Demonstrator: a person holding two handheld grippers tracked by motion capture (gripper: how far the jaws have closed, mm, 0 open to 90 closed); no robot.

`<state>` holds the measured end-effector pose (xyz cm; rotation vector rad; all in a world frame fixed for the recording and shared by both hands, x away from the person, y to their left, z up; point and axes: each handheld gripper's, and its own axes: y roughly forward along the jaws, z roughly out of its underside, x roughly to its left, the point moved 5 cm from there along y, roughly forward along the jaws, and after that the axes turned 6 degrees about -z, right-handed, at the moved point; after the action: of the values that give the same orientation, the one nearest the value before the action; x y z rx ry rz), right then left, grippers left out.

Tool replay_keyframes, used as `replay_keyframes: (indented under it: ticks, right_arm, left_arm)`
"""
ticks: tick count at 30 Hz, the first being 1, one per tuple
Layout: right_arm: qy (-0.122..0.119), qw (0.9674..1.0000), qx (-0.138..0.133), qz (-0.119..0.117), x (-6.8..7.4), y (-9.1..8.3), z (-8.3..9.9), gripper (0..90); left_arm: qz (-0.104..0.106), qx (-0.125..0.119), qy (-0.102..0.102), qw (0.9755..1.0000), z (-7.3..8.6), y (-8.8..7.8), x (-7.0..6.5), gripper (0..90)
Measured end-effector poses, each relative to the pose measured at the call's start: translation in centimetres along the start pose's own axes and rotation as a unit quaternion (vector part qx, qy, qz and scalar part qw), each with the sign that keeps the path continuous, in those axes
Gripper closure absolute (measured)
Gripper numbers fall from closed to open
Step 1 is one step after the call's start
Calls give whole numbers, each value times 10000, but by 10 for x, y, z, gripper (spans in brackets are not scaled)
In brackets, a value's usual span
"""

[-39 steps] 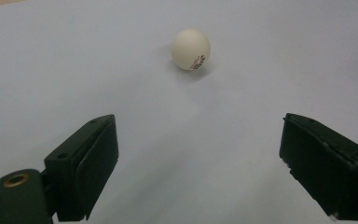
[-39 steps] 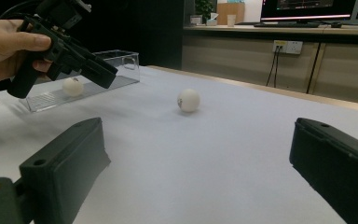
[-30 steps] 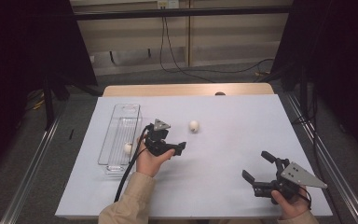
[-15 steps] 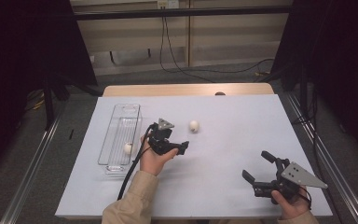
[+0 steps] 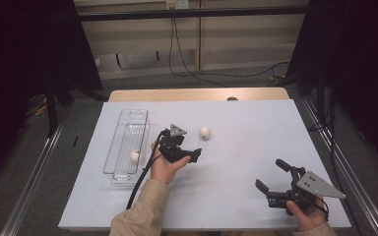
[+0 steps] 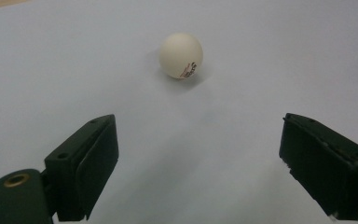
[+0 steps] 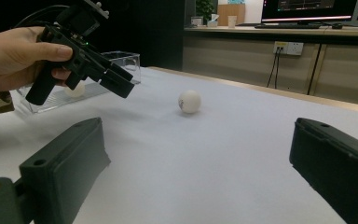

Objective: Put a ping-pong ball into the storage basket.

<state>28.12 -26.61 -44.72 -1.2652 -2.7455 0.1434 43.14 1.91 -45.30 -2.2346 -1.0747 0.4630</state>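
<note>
A white ball (image 5: 204, 132) lies loose on the white table sheet (image 5: 236, 147). My left gripper (image 5: 188, 146) hovers just short of it on the near left, jaws open and empty. In the left gripper view the ball (image 6: 181, 55) sits ahead of the open left gripper (image 6: 198, 140), apart from both jaws. A second white ball (image 5: 135, 156) rests inside the clear tray (image 5: 120, 147). My right gripper (image 5: 270, 173) is held at the near right, open and empty. The right gripper view looks past the right gripper (image 7: 198, 140) to the loose ball (image 7: 189, 101) and the left gripper (image 7: 121, 83).
The clear tray (image 7: 121, 59) stands lengthwise along the sheet's left side. A wooden table edge (image 5: 197, 94) runs behind the sheet, with metal rails (image 5: 34, 172) either side. Cables and a wall socket (image 7: 288, 47) lie beyond.
My left gripper has edged slightly right, toward the loose ball. The right gripper and both balls have stayed where they were.
</note>
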Motion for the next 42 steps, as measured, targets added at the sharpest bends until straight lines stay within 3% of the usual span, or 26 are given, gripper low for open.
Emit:
replay_keyframes:
  ticks: [42]
  right_arm:
    - [-1,10000,-2,22,-1,0,0,29]
  left_arm:
    - [-31,3,26,10000,-4,14,-5,118]
